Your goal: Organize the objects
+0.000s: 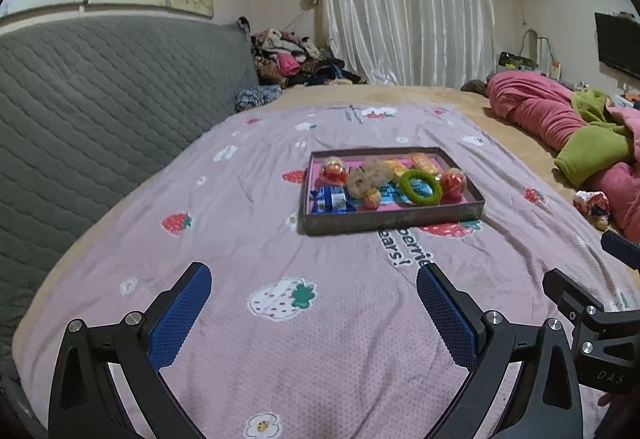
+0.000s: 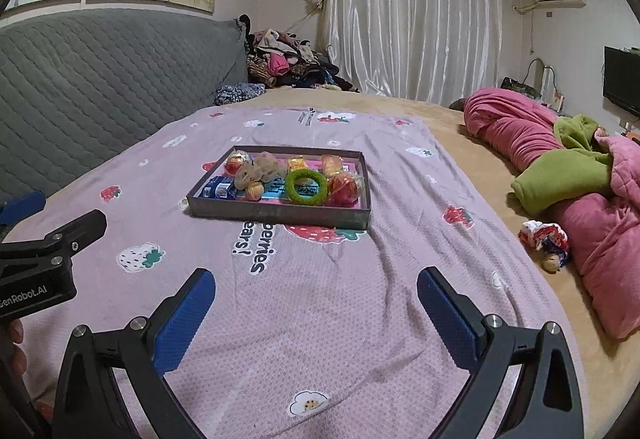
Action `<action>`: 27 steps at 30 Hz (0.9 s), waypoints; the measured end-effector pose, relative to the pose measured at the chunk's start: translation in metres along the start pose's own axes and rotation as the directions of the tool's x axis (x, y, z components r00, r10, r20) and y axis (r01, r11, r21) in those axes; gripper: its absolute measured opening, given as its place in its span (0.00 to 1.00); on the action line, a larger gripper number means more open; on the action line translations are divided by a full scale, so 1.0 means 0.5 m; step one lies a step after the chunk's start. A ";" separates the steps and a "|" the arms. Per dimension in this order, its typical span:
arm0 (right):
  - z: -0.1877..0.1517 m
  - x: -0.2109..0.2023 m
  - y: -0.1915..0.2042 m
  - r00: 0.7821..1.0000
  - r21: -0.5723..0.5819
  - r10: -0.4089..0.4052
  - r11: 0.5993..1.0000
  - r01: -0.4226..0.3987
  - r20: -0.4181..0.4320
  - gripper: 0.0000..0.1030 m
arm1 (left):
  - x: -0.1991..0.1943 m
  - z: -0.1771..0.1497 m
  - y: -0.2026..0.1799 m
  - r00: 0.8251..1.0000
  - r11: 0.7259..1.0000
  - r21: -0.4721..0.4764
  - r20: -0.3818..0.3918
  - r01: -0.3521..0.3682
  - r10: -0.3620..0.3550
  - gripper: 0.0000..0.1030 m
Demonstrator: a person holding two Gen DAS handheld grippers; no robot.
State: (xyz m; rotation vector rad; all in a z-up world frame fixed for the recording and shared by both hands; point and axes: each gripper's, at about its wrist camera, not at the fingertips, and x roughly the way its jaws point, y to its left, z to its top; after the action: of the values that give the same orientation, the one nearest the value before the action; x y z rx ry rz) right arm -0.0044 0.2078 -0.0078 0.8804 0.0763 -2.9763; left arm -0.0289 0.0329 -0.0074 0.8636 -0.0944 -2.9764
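Tray (image 1: 394, 217) mid-blanket, both grippers (image 1: 314, 313) (image 2: 316, 315) hanging well short of it, jaws wide and empty, and that green ring (image 1: 421, 186) inside looks soft, light, easiest pinched across its band.

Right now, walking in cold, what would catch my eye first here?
Probably the shallow tray in the middle of the pink strawberry blanket, crowded with small toys, a bright green ring standing out near its front. Next, the rumpled pink and green quilt heaped at the right. Nearest the cameras, both pairs of blue-padded fingers gape open and empty.
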 end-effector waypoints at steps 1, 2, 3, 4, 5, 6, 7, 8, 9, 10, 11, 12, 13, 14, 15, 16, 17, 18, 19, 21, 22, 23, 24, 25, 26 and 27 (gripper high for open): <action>-0.003 0.005 0.000 1.000 -0.001 0.002 1.000 -0.002 -0.004 0.99 | 0.007 -0.004 0.001 1.000 1.000 -0.006 -0.004 -0.003 0.003 1.00; -0.007 0.011 0.001 1.000 -0.004 0.009 1.000 -0.009 -0.007 0.99 | 0.013 -0.007 0.002 1.000 1.000 -0.008 -0.009 -0.005 0.005 1.00; -0.010 0.015 0.002 1.000 -0.008 0.010 1.000 -0.010 -0.010 0.99 | 0.021 -0.011 0.003 1.000 1.000 -0.010 -0.015 -0.007 0.007 1.00; -0.012 0.018 0.004 1.000 -0.012 0.006 1.000 -0.006 -0.008 0.99 | 0.027 -0.015 0.004 1.000 1.000 -0.011 -0.018 -0.005 0.005 1.00; -0.016 0.023 0.005 1.000 -0.014 0.004 1.000 -0.004 -0.007 0.99 | 0.033 -0.018 0.004 1.000 1.000 -0.011 -0.022 -0.007 0.006 1.00; -0.019 0.027 0.007 1.000 -0.015 0.007 1.000 -0.007 -0.009 0.99 | 0.038 -0.021 0.005 1.000 1.000 -0.015 -0.023 -0.012 0.011 1.00; -0.021 0.031 0.008 1.000 -0.012 0.011 1.000 -0.011 -0.012 0.99 | 0.043 -0.024 0.006 1.000 1.000 -0.016 -0.023 -0.008 0.008 1.00; -0.022 0.035 0.009 1.000 -0.010 0.016 1.000 -0.016 -0.016 0.99 | 0.047 -0.025 0.006 1.000 1.000 -0.018 -0.025 -0.009 0.008 1.00; -0.024 0.042 0.011 0.999 -0.010 0.021 1.000 -0.021 -0.024 0.99 | 0.051 -0.027 0.008 1.000 1.000 -0.023 -0.026 -0.009 0.008 1.00; -0.026 0.046 0.012 0.999 -0.012 0.020 1.000 -0.020 -0.026 0.99 | 0.056 -0.028 0.008 1.000 1.000 -0.025 -0.029 -0.004 0.004 1.00; -0.028 0.049 0.014 0.999 -0.014 0.019 1.000 -0.019 -0.026 0.99 | 0.061 -0.029 0.010 1.000 1.000 -0.026 -0.031 -0.006 0.005 1.00; -0.030 0.053 0.016 0.999 -0.018 0.020 1.000 -0.020 -0.028 0.99 | 0.067 -0.031 0.009 0.999 1.000 -0.026 -0.033 -0.008 0.008 1.00; -0.032 0.055 0.017 0.999 -0.019 0.019 1.000 -0.020 -0.025 0.99 | 0.068 -0.033 0.009 0.999 1.000 -0.024 -0.036 -0.010 0.009 1.00; -0.034 0.059 0.017 0.999 -0.018 0.020 1.000 -0.021 -0.029 0.99 | 0.070 -0.034 0.008 0.999 1.000 -0.024 -0.036 -0.012 0.011 1.00; -0.035 0.063 0.017 0.999 -0.017 0.023 1.000 -0.024 -0.038 0.99 | 0.074 -0.036 0.007 0.999 1.000 -0.022 -0.037 -0.012 0.011 1.00; -0.037 0.066 0.017 0.999 -0.017 0.024 1.000 -0.024 -0.039 0.99 | 0.077 -0.037 0.006 0.999 1.000 -0.020 -0.040 -0.012 0.011 1.00; -0.038 0.068 0.016 0.999 -0.018 0.023 1.000 -0.024 -0.040 0.99 | 0.080 -0.037 0.005 0.999 1.000 -0.019 -0.041 -0.010 0.009 1.00; -0.040 0.071 0.015 0.999 -0.018 0.019 1.000 -0.020 -0.042 0.99 | 0.082 -0.038 0.005 0.999 1.000 -0.019 -0.043 -0.011 0.010 1.00; -0.041 0.072 0.014 0.999 -0.016 0.019 1.000 -0.020 -0.040 0.99 | 0.085 -0.039 0.004 0.999 1.000 -0.019 -0.044 -0.007 0.006 1.00; -0.044 0.077 0.013 0.999 -0.012 0.019 1.000 -0.020 -0.047 0.99 | 0.086 -0.040 0.002 0.999 1.000 -0.017 -0.043 -0.004 0.004 1.00; -0.045 0.077 0.012 0.999 -0.011 0.015 1.000 -0.015 -0.041 0.99 | 0.088 -0.040 0.001 0.999 1.000 -0.015 -0.044 -0.005 0.004 1.00; -0.046 0.079 0.010 0.999 -0.011 0.013 1.000 -0.014 -0.044 0.99 | 0.090 -0.042 0.001 0.999 1.000 -0.015 -0.045 -0.006 0.005 1.00; -0.045 0.081 0.009 0.999 -0.009 0.012 1.000 -0.012 -0.047 0.99 | 0.091 -0.042 0.001 0.999 1.000 -0.016 -0.044 -0.006 0.005 1.00; -0.046 0.082 0.007 0.999 -0.007 0.012 1.000 -0.012 -0.046 0.99 | 0.091 -0.042 0.001 0.999 1.000 -0.016 -0.046 -0.004 0.003 1.00; -0.046 0.083 0.006 0.999 -0.006 0.012 1.000 -0.012 -0.048 0.99 | 0.092 -0.042 0.000 0.999 1.000 -0.018 -0.047 -0.002 0.001 1.00; -0.046 0.083 0.006 0.999 -0.005 0.010 1.000 -0.010 -0.048 0.99 | 0.093 -0.043 0.000 0.999 1.000 -0.019 -0.047 0.001 -0.002 1.00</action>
State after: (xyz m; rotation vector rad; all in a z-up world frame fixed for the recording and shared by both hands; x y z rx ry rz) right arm -0.0267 0.2054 -0.0499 0.9483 0.0807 -2.9449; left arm -0.0568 0.0294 -0.0504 0.9314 -0.0632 -2.9512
